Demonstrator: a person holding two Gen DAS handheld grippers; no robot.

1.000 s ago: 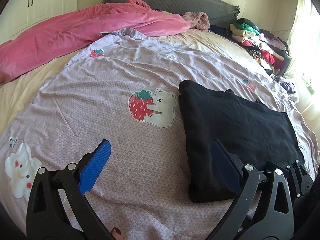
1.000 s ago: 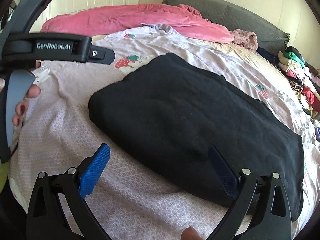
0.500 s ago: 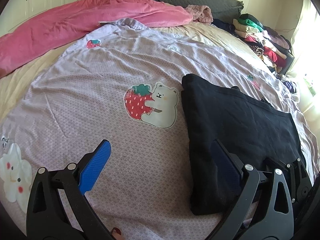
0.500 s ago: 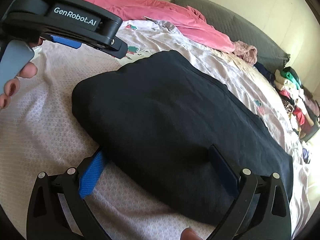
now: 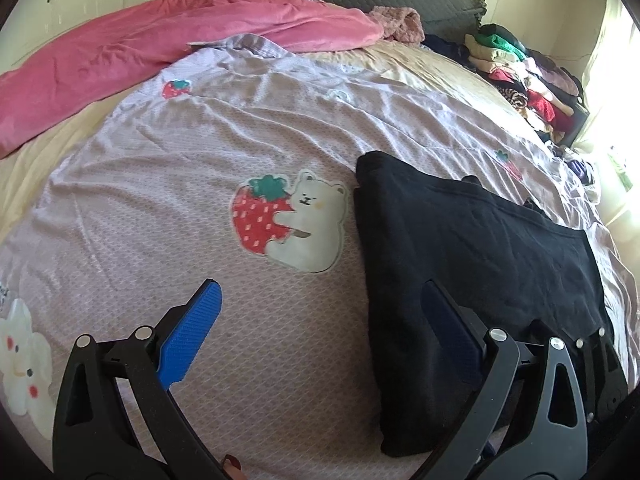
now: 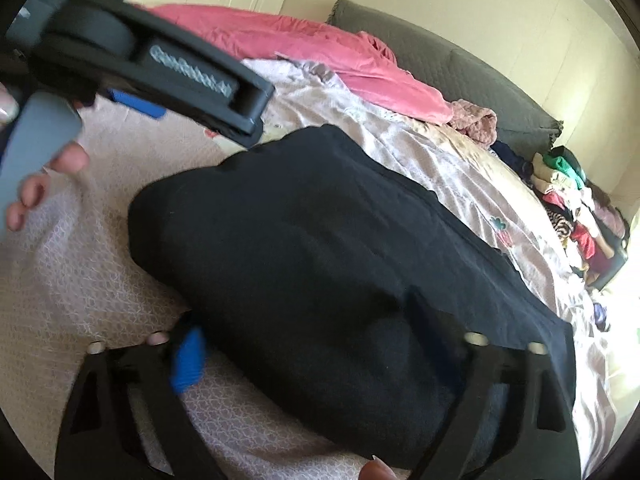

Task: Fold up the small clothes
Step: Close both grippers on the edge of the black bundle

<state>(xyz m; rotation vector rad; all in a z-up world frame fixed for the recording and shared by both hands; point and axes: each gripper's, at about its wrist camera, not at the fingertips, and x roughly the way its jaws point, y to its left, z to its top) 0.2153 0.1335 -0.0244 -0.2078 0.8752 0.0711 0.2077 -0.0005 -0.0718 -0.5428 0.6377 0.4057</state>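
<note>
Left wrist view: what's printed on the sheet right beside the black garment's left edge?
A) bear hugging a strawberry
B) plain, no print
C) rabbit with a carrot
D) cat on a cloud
A: on the lilac sheet, a white bear hugging a red strawberry sits just left of the folded black garment, ahead of the open left gripper.

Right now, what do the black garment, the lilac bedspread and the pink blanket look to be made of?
Black garment: soft matte knit, likely cotton jersey; it shows no sheen and lies in thick rounded folds.
Lilac bedspread: thin woven fabric, probably cotton, with a fine printed pattern, sharp wrinkles and a strawberry-bear picture.
Pink blanket: plush, fleece-like; it looks puffy with soft creases, though the fibre cannot be told.
</note>
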